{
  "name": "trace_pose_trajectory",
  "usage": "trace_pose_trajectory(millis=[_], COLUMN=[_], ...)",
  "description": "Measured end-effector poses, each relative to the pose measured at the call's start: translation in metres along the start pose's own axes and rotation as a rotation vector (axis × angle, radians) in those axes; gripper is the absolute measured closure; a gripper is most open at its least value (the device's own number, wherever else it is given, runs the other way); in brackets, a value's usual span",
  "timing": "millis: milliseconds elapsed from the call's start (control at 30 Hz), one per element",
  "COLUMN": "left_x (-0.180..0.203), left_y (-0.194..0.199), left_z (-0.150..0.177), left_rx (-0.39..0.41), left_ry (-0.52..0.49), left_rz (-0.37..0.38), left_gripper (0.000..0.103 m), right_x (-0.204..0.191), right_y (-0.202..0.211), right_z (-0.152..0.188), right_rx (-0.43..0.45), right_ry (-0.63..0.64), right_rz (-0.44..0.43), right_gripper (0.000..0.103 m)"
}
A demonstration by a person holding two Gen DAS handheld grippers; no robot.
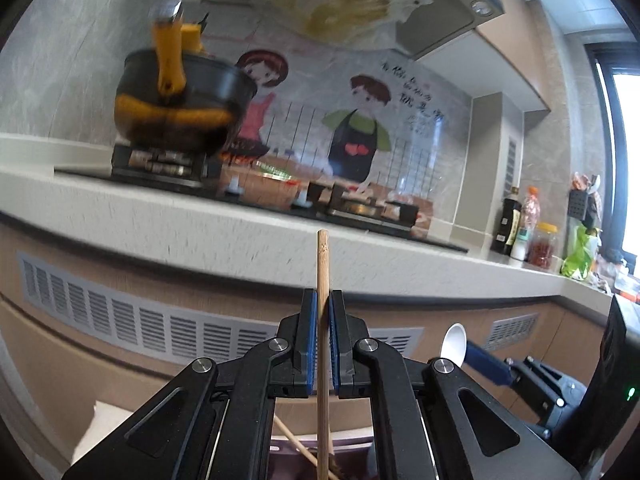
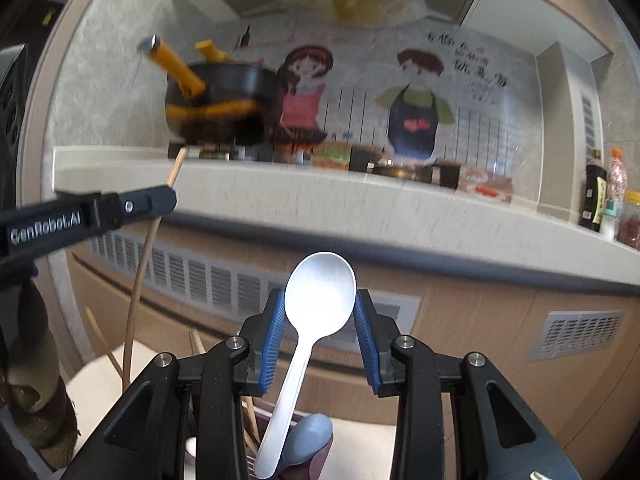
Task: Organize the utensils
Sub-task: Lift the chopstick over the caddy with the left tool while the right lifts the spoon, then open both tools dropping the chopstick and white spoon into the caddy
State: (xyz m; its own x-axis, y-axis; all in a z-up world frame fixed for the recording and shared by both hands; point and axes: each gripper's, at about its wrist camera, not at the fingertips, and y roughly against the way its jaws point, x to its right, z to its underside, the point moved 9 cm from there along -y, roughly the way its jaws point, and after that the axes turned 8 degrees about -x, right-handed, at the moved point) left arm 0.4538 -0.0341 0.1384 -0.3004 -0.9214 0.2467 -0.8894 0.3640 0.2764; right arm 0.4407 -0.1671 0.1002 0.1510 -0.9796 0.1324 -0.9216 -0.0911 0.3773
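1. While the left claw point(image 1: 323, 344) is clenched on a chopstick point(image 1: 322, 280), the stick stands upright between its blue pads point(image 1: 311, 344) and juts above them.
2. Below that claw, a second chopstick point(image 1: 298, 446) lies at a slant.
3. Right claw point(image 2: 320, 334) grips a white spoon point(image 2: 316, 304): its blue pads point(image 2: 273, 336) press the bowl's two sides, bowl up, handle running down between the arms.
4. Under the handle sits a grey spoon point(image 2: 310, 438), and more chopsticks point(image 2: 248, 416) lean just beside it; what holds them is hard to tell.
5. Past both claws runs a pale surface point(image 1: 200, 224) carrying a stove point(image 1: 160, 164) with a black and yellow pot point(image 1: 180, 100).
6. Behind it, a cartoon backsplash point(image 1: 360, 120) shows two cooks.
7. Far right on the surface stand bottles point(image 1: 510, 224) and jars.
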Motion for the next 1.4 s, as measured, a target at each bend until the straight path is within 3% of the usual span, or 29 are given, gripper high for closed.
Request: trace_pose_trajectory(millis=[367, 633, 700, 733, 767, 800, 867, 933, 1100, 1400], left_x=[-0.025, -0.031, -0.031, -0.030, -0.031, -0.032, -0.033, -0.033, -0.028, -0.027], left_y=[-0.041, -0.049, -0.051, -0.051, -0.051, -0.049, -0.043, -0.030, 0.005, 0.093], left_z=[0.055, 0.093, 0.106, 0.114, 0.119, 0.125, 0.133, 0.135, 0.141, 0.178], left_rx=[-0.112, -0.227, -0.275, -0.301, -0.315, -0.330, -0.342, -0.333, -0.328, -0.359], left_ry=[0.004, 0.008, 0.016, 0.017, 0.017, 0.016, 0.020, 0.023, 0.019, -0.006], left_rz=[-0.060, -0.061, -0.048, -0.048, -0.050, -0.057, -0.062, -0.062, -0.074, -0.184], left_gripper=[0.097, 0.095, 0.094, 0.092, 0.082, 0.066, 0.051, 0.051, 0.029, 0.008], right_x=[-0.011, -0.030, -0.036, -0.038, -0.042, -0.044, -0.044, -0.045, -0.039, -0.008], right_y=[-0.052, -0.068, -0.068, -0.065, -0.060, -0.056, -0.042, -0.030, 0.005, 0.080], right_z=[0.051, 0.100, 0.114, 0.117, 0.120, 0.122, 0.122, 0.123, 0.139, 0.174], right_rx=[-0.107, -0.235, -0.274, -0.278, -0.279, -0.284, -0.259, -0.253, -0.288, -0.331], right_ry=[-0.025, -0.001, 0.015, 0.024, 0.036, 0.041, 0.036, 0.034, -0.016, -0.204], right_rz=[-0.065, -0.111, -0.133, -0.142, -0.155, -0.148, -0.119, -0.122, -0.137, -0.124], right_gripper=[0.070, 0.069, 0.065, 0.061, 0.049, 0.029, 0.017, 0.017, 0.017, 0.011])
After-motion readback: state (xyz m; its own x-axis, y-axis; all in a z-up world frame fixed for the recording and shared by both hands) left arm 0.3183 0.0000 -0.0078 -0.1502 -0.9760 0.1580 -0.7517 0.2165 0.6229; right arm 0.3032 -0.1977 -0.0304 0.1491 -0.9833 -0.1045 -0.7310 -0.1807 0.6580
